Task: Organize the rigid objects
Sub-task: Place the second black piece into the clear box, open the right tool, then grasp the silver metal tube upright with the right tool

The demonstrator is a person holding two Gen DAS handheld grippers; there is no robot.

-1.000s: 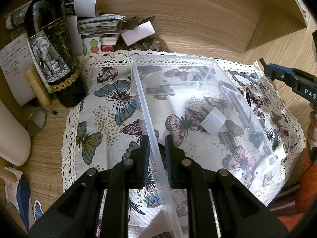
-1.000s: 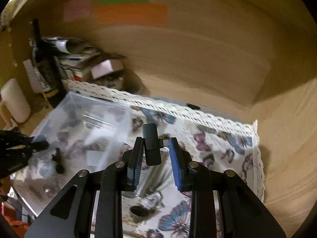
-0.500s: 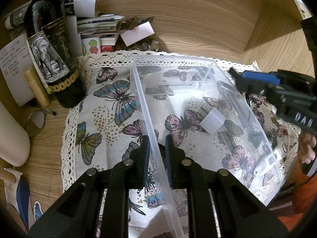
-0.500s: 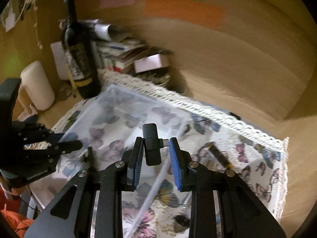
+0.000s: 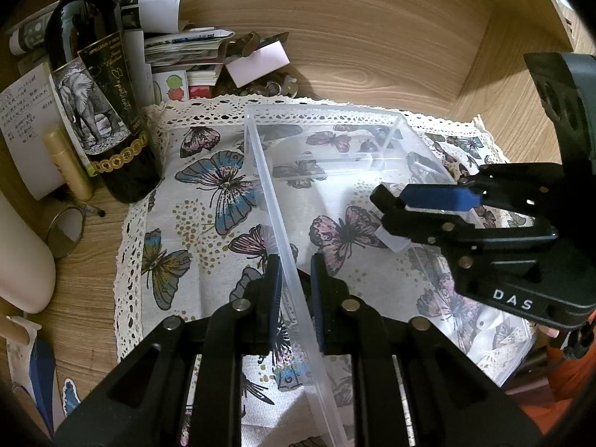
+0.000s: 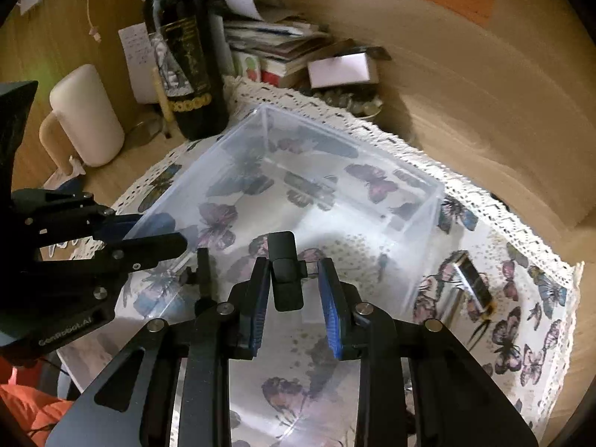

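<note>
A clear plastic box (image 5: 335, 138) (image 6: 327, 186) sits on the butterfly cloth (image 5: 208, 201). My left gripper (image 5: 294, 287) is shut on the box's left wall (image 5: 275, 216); it shows at the left of the right wrist view (image 6: 149, 231). My right gripper (image 6: 292, 279) is shut on a small black adapter (image 6: 285, 272) and holds it above the box's inside; it shows from the side in the left wrist view (image 5: 395, 205). A small white block (image 5: 391, 240) lies in the box, partly hidden by the right gripper.
A dark wine bottle (image 5: 100, 104) (image 6: 186, 56), a paper stack (image 5: 186, 52) and a cream mug (image 6: 85, 115) stand left and behind the box. A dark lighter-like object (image 6: 473, 283) lies on the cloth to the right of the box. Wooden walls enclose the back and right.
My right gripper has moved left with the black adapter, from beside the box to over its inside. My left gripper has kept its hold on the box wall.
</note>
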